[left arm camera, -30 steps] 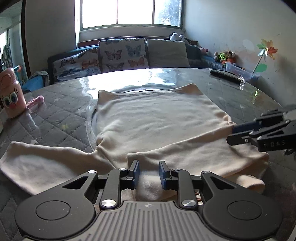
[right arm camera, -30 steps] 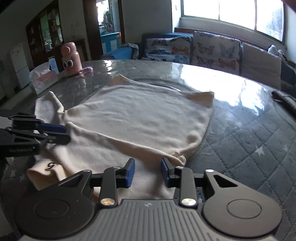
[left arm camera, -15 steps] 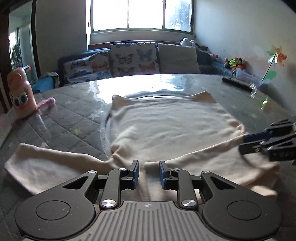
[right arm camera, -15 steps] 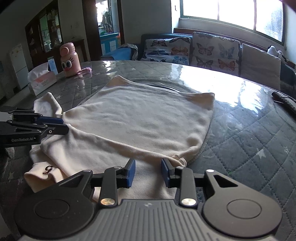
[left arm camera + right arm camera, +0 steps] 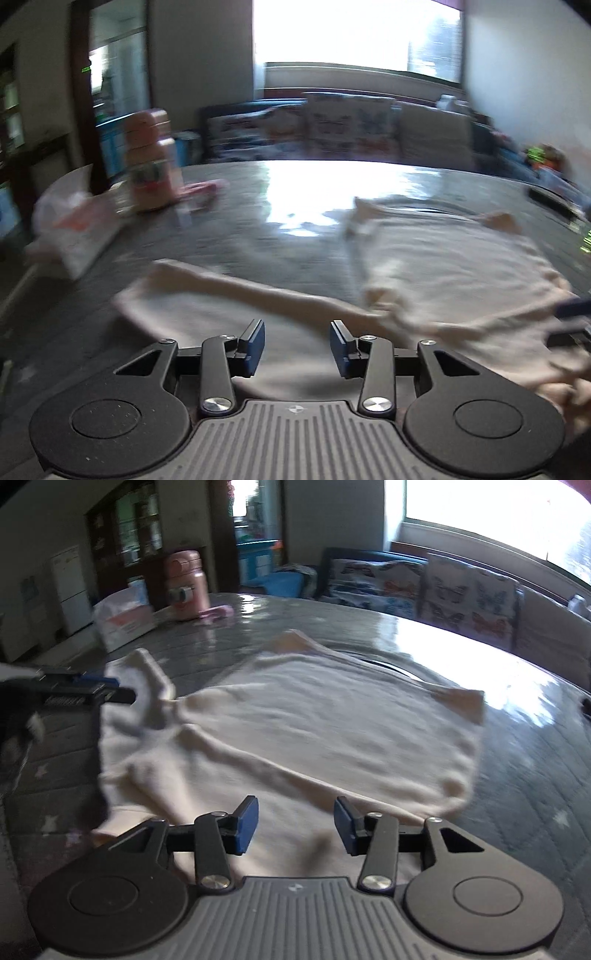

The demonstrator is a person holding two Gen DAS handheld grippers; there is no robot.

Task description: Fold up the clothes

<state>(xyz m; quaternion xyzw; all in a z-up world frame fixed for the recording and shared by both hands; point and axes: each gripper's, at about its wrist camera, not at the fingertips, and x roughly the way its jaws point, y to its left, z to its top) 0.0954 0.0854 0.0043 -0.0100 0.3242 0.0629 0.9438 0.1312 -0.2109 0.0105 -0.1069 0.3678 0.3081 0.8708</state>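
1. Left gripper (image 5: 297, 343) hangs low over the near edge of the cream garment (image 5: 443, 266), its blue pads (image 5: 255, 347) apart and the jaws opening; cloth shows below the gap, but the pads do not press on it.
2. Right gripper (image 5: 294, 823) is likewise over the near part of the same garment (image 5: 332, 731), jaws opening, blue pads (image 5: 245, 825) set apart with bare cloth seen between them and nothing pinched.
3. From the right wrist view, the left gripper (image 5: 92, 692) appears at the far left, above the sleeve end.
4. The garment lies spread on a grey quilted table (image 5: 535, 775), its body flat toward the far side, two corners pointing up at the far edge.
5. One sleeve (image 5: 221, 291) stretches out to the left across the table in the left wrist view; the near hem is bunched in soft folds.
6. At the far left of the table stand a pink bottle (image 5: 184, 587) and a tissue pack (image 5: 122, 622), well apart from the garment.
7. Beyond the table, a sofa with butterfly cushions (image 5: 469, 598) sits under a bright window (image 5: 354, 33).
8. Both views are blurred.
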